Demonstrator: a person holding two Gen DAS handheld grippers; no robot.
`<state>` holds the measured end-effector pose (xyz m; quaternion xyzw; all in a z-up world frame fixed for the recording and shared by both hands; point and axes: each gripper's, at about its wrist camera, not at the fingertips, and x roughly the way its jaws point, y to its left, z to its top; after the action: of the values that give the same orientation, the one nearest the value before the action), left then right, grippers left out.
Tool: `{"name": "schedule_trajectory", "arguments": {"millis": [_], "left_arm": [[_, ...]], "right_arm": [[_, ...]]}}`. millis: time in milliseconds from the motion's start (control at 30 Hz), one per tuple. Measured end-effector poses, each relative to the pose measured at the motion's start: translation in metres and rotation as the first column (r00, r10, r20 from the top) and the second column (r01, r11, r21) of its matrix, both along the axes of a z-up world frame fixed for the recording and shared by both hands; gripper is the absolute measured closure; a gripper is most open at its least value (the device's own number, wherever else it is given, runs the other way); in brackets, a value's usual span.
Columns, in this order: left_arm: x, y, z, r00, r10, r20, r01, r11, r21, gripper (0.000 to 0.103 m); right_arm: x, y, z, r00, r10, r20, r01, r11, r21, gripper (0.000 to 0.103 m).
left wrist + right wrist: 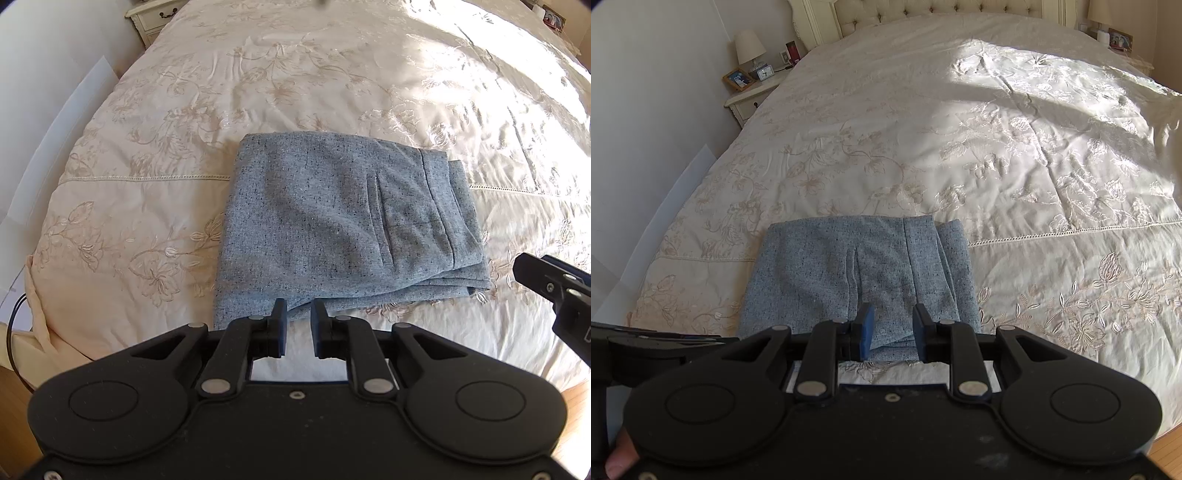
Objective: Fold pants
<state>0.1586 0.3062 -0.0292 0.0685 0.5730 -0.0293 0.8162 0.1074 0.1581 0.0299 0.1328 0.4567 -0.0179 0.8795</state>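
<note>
the left tongs [298, 317] sit with a narrow gap between their dark blue pads, nothing caught in it; their tips hover just over the near edge of the pants [343, 221], at its left end, and whether they touch the cloth cannot be told. the right tongs [893, 332] stand a little wider, also holding nothing, with the near edge of the pants [860, 277] showing through the gap. in the left wrist view the right tongs [554, 291] show from the side at the right edge of the frame, just beside the near right corner of the pants; part of the left tool appears at the lower left of the right wrist view.

the pants are grey-blue speckled fabric, folded into a compact rectangle of several layers, the stacked edges visible at the near right corner. a welt pocket slit and a long seam run across the top layer. they lie flat on the bed [295, 92] near its foot, over a cream bedspread embroidered with flowers and crossed by a line of openwork stitching. sunlight falls on the far right part of the bed.

beyond, a tufted headboard [938, 9] stands at the far end. to its left, a nightstand [750, 99] carries a lamp [750, 48], a framed photo [738, 78] and a small clock [765, 72].
</note>
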Motion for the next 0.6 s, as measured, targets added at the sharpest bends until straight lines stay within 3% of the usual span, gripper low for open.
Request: {"name": "schedule_trajectory", "arguments": {"millis": [600], "left_arm": [[0.003, -0.0014, -0.0031, 1.0, -0.004, -0.009, 0.004, 1.0, 0.002, 0.081]], "right_arm": [[0.005, 0.0024, -0.0034, 1.0, 0.001, -0.013, -0.001, 1.0, 0.004, 0.078]]}}
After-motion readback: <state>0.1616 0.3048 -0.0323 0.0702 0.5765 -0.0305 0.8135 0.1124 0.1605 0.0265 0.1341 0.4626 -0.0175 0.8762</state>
